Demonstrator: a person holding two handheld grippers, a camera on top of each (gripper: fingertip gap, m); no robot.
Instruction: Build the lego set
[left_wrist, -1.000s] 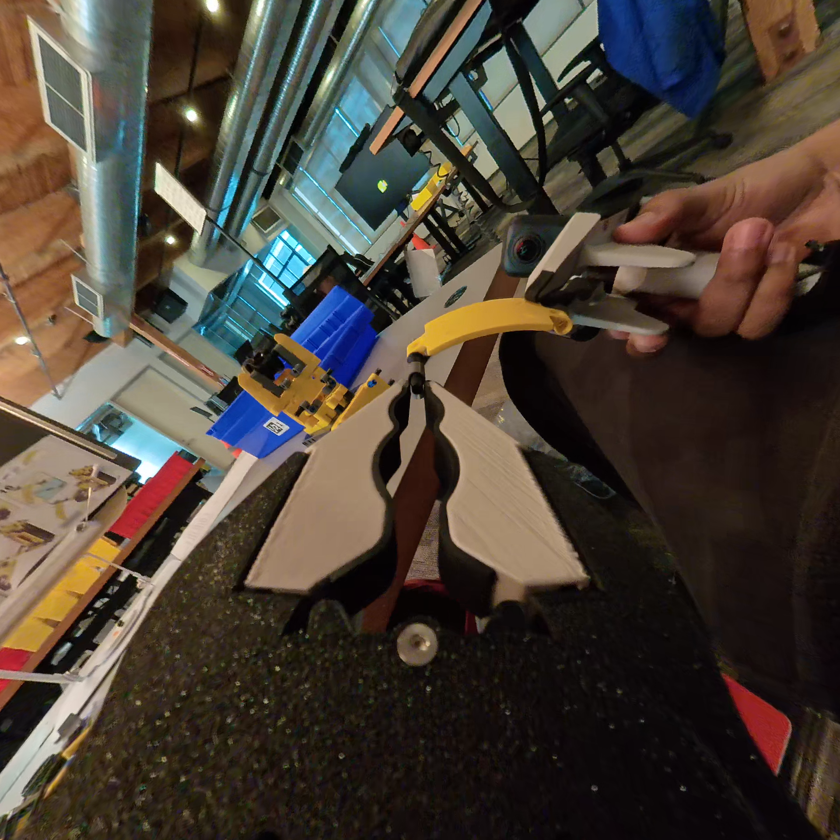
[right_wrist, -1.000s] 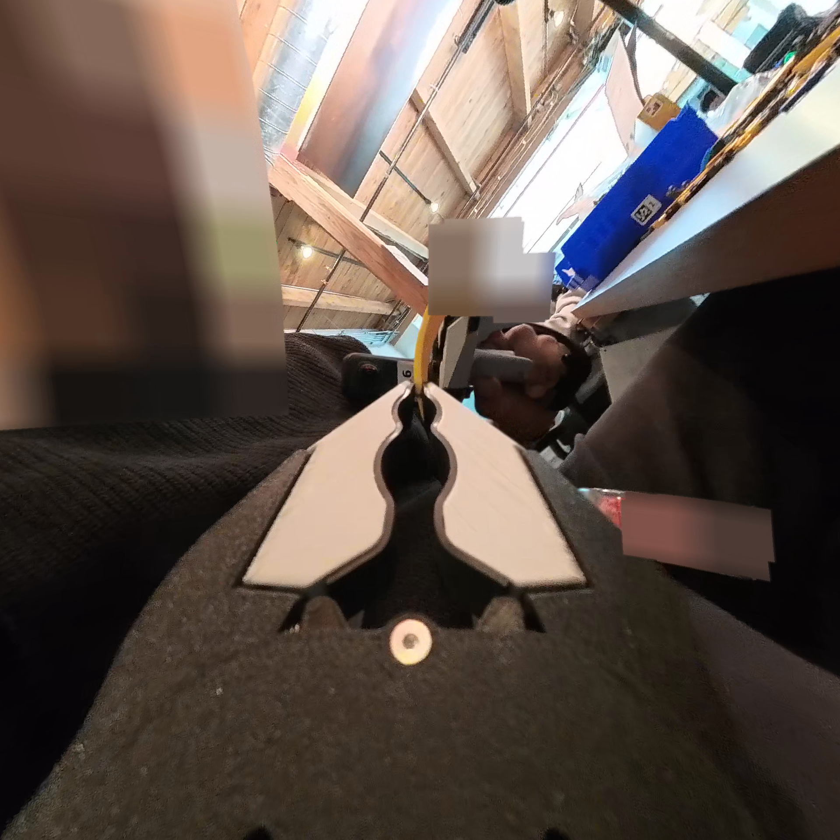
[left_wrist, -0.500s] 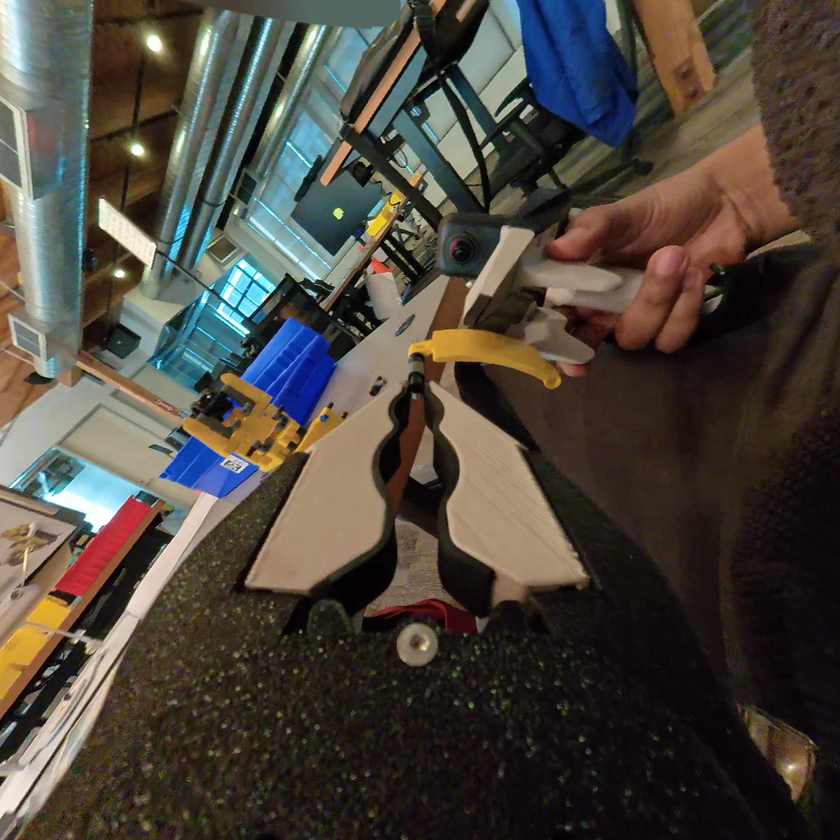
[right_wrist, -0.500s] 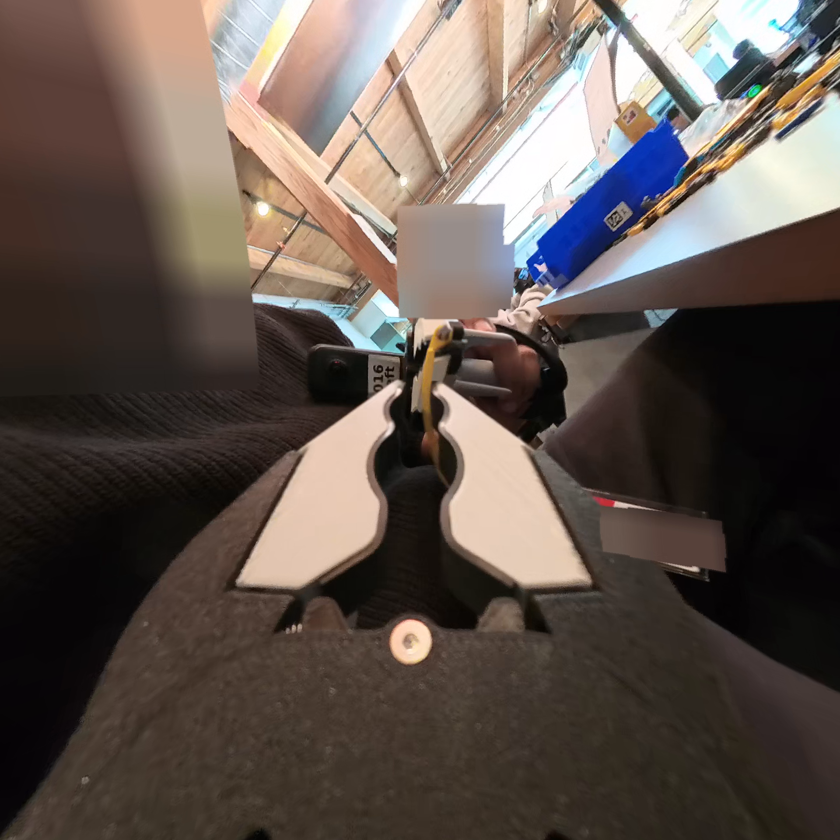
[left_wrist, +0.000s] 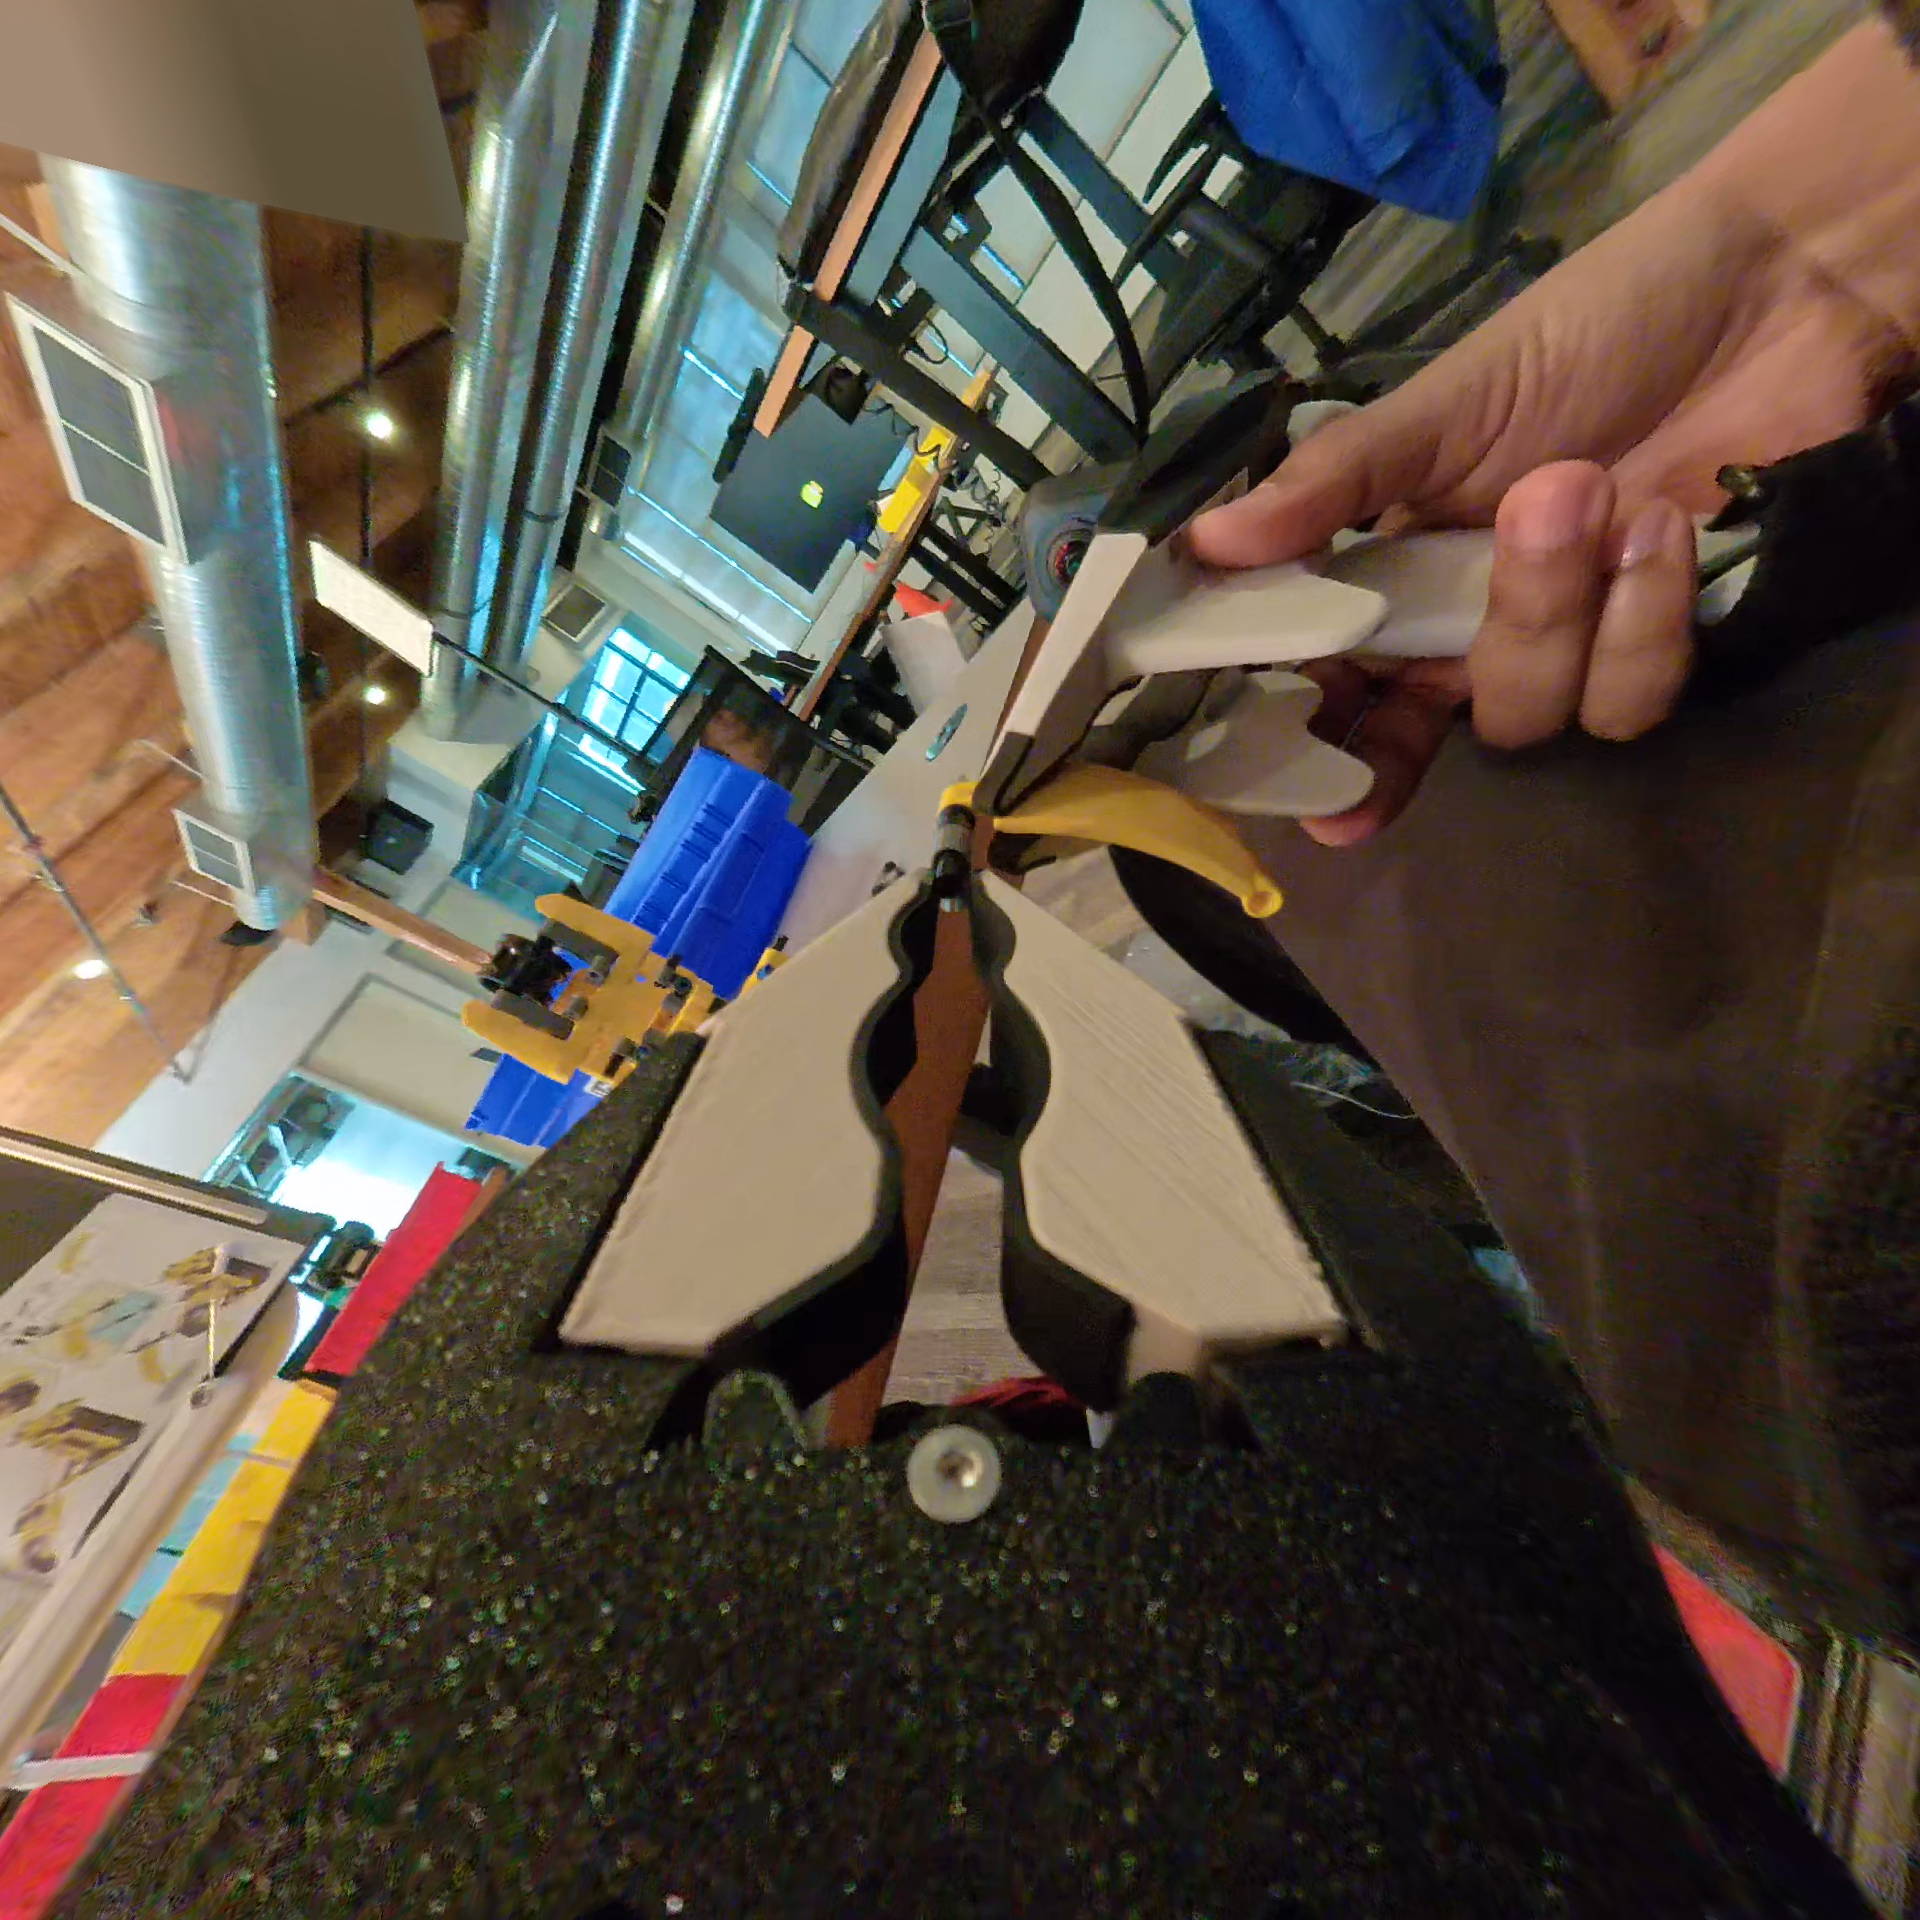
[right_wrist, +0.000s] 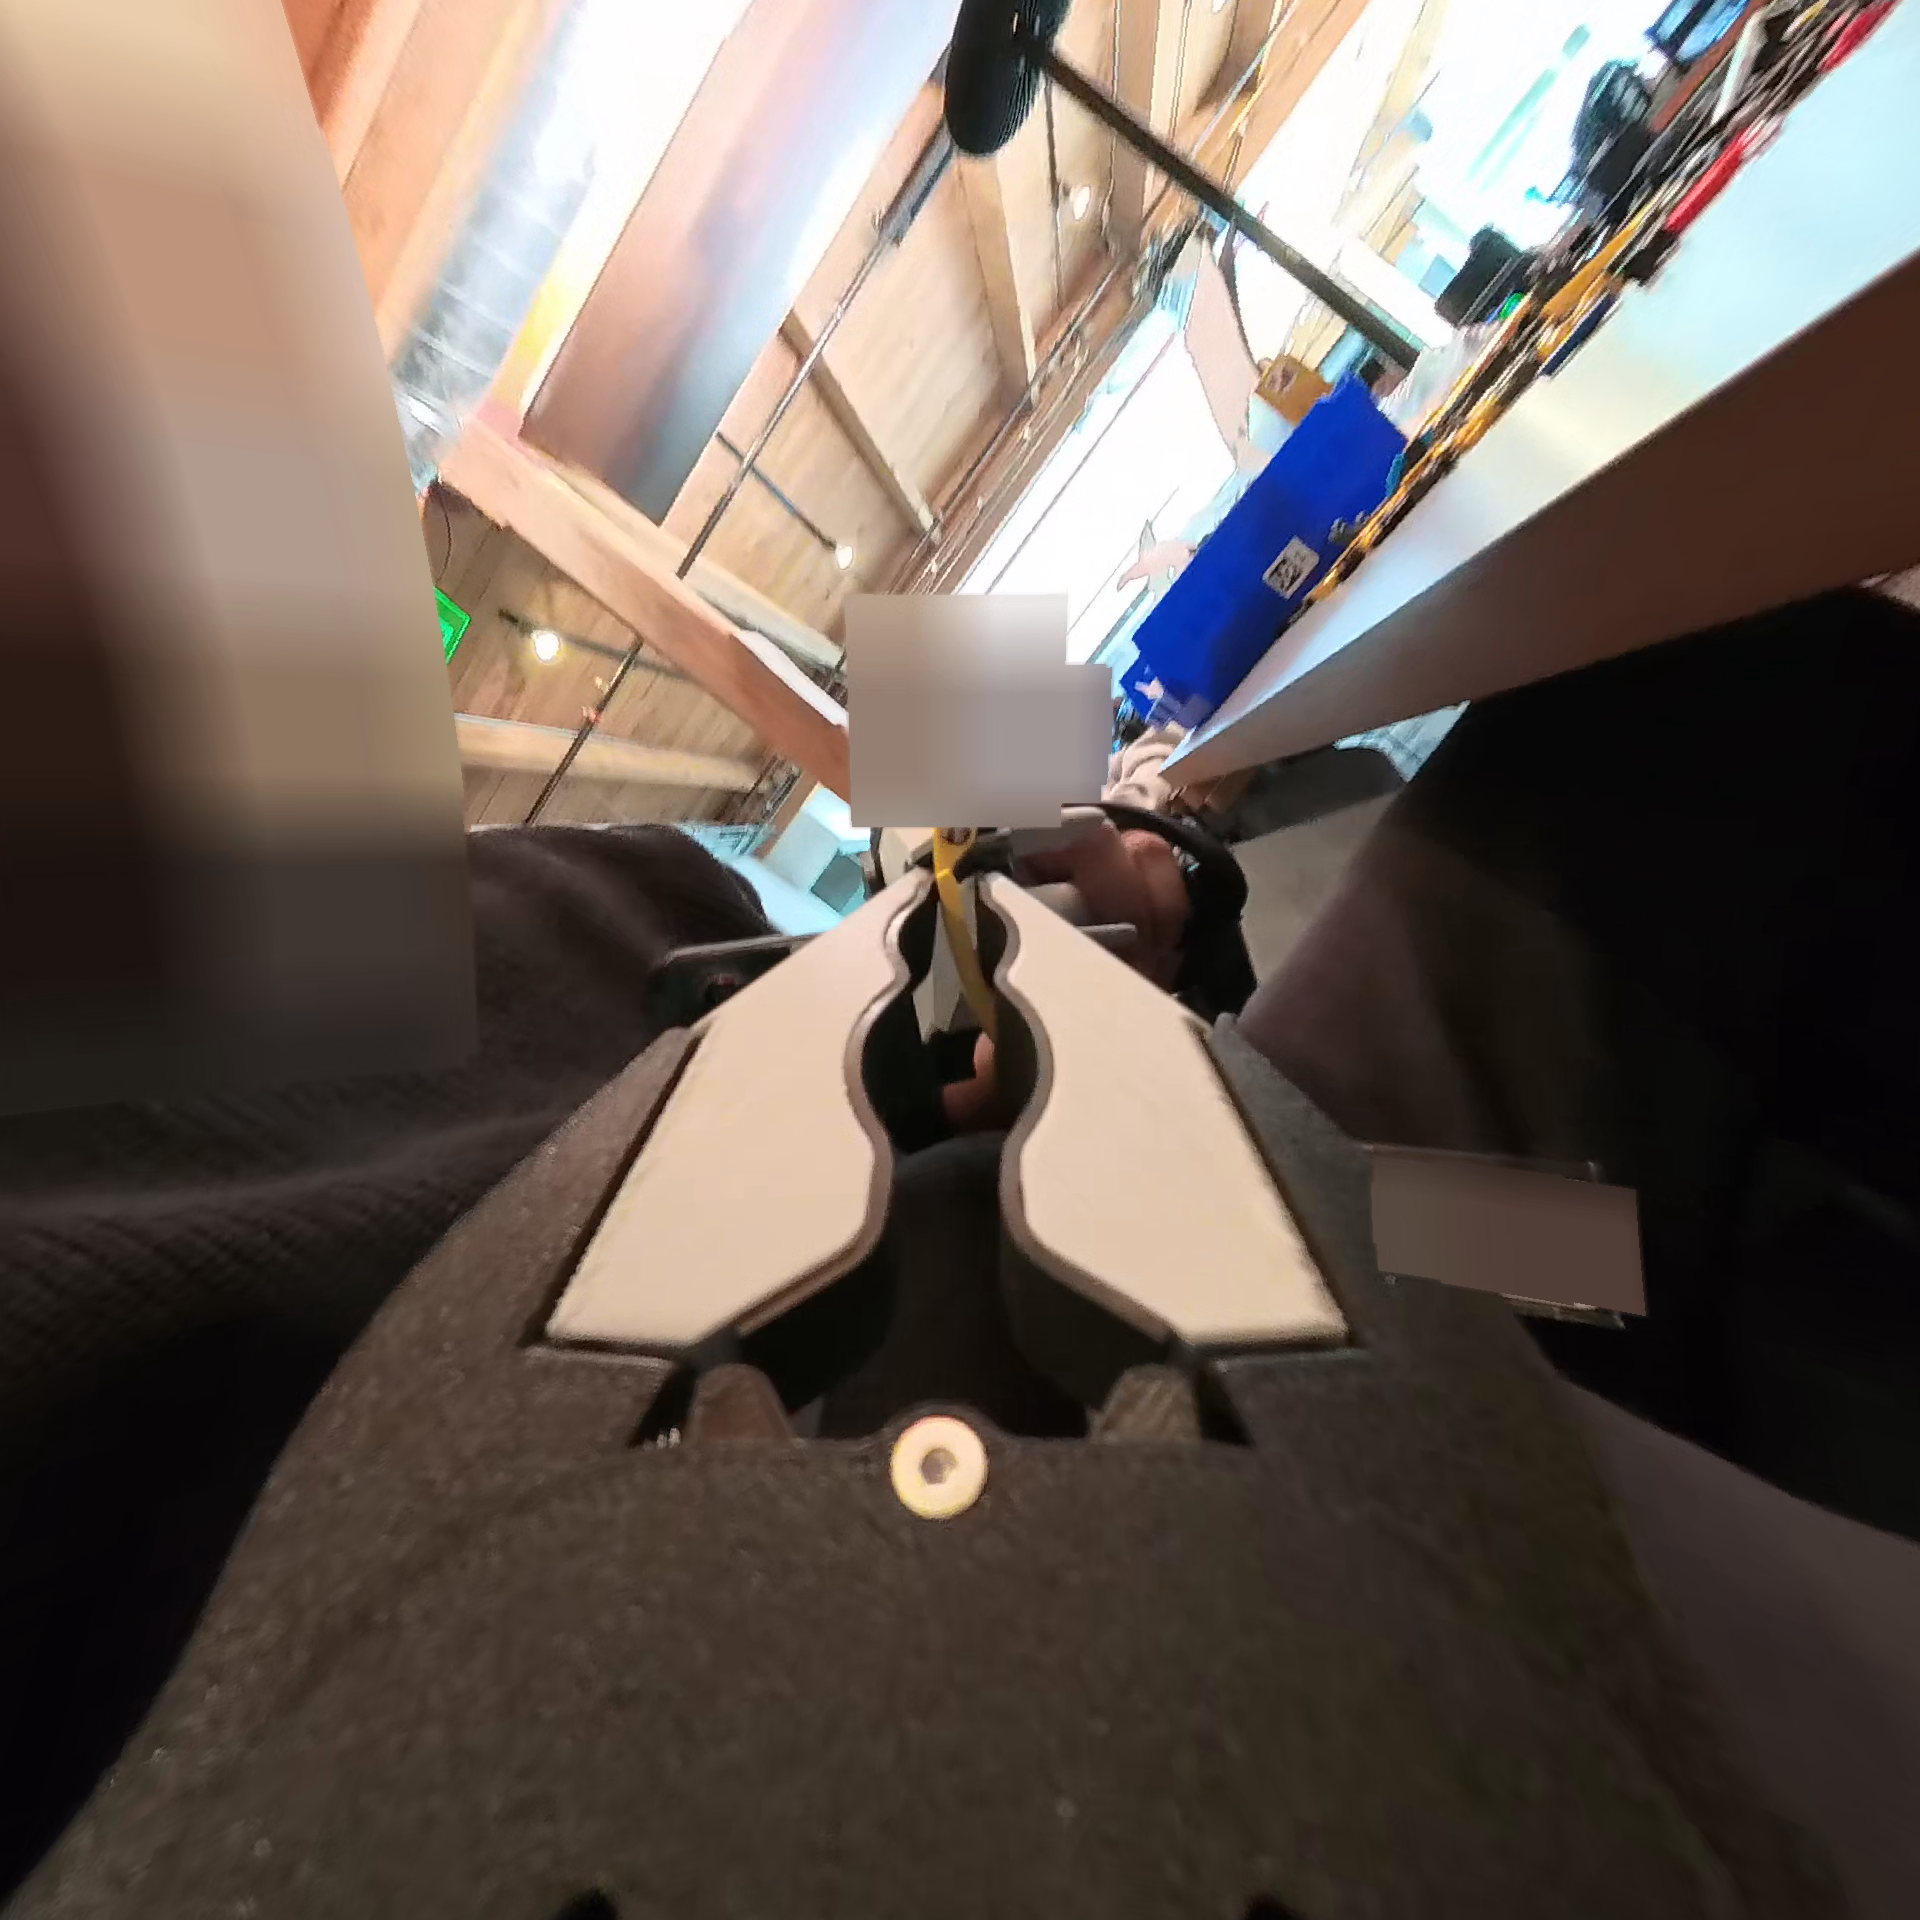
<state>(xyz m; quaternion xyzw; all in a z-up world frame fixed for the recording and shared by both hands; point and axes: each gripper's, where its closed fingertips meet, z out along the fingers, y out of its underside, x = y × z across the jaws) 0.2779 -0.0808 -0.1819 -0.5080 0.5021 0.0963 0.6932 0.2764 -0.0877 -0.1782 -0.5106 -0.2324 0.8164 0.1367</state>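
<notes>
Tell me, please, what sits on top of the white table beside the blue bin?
A yellow and black toy-brick model stands on the white table against the blue bin. The left gripper, shut on a small black pin, hides the tabletop nearer the camera.

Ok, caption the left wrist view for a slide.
Left hand-held gripper pinches a small black pin beside the right one's curved yellow piece.

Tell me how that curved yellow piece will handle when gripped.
The yellow piece probably stays stiff: it keeps its curve though gripped only at one end. It looks thin, so likely light. Its smooth, narrow edge might pivot in the grip.
</notes>
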